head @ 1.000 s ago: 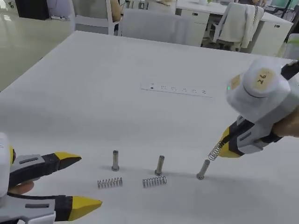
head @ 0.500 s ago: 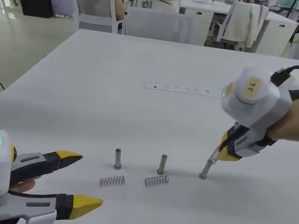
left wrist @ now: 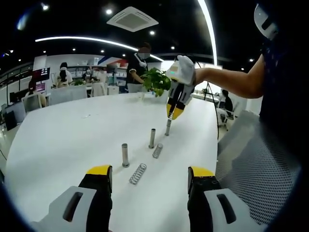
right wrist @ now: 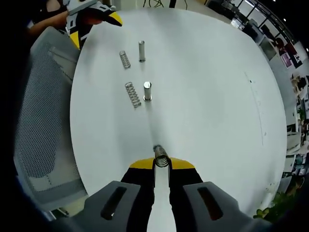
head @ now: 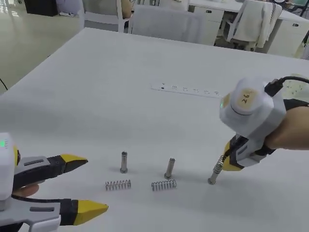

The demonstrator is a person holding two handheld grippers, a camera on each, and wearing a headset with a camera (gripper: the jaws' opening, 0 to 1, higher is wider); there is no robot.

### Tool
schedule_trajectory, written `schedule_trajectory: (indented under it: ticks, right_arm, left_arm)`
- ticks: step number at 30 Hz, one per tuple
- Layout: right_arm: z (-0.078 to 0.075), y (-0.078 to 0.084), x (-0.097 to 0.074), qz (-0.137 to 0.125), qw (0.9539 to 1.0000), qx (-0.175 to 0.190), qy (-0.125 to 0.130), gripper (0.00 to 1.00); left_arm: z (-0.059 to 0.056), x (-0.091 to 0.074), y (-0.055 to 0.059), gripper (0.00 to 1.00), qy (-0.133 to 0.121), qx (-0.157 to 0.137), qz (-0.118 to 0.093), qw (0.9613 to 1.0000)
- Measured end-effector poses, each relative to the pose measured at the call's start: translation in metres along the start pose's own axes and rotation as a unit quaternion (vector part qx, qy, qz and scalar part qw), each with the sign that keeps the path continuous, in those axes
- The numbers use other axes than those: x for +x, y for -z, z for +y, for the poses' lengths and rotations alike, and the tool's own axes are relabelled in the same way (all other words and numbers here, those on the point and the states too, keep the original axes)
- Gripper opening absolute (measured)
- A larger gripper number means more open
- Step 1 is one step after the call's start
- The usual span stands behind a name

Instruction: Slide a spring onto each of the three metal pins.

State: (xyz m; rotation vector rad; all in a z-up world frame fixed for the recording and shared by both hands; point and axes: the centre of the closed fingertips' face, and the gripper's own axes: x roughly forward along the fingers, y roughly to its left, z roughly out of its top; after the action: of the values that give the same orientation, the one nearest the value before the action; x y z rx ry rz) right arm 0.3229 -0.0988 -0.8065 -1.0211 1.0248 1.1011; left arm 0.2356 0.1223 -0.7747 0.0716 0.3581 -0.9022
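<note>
Yellow-tipped right hand-held gripper pinching a spring
Spring's free end meets the nearest pin; left hand-held gripper is spread wide, holding nothing.

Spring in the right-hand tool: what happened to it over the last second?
The right gripper, shut on the spring, came down toward the right-hand pin. The spring, earlier in the air above the pin, now reaches its top. The left gripper stays open and idle. The other two pins and two loose springs have not moved.
</note>
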Motion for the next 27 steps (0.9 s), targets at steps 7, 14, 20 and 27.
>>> schedule_trajectory:
  ticks: [7,14,20,27]
  right_arm:
    - [0.001,0.003,0.012,0.004,0.9999,0.008,-0.006,0.08]
    - [0.003,0.006,0.022,0.010,0.9999,0.011,-0.008,0.08]
    - [0.005,0.009,0.028,0.017,0.9997,0.009,-0.011,0.08]
    - [0.004,0.009,0.027,0.012,0.9997,0.015,-0.014,0.09]
  left_arm:
    - [0.000,0.001,0.000,0.58,0.001,0.000,0.000,1.0000]
    - [0.000,0.001,0.000,0.58,0.002,0.001,0.002,1.0000]
    - [0.001,0.001,-0.001,0.58,0.002,0.001,0.001,1.0000]
    - [0.001,0.000,-0.001,0.58,0.002,0.002,0.002,1.0000]
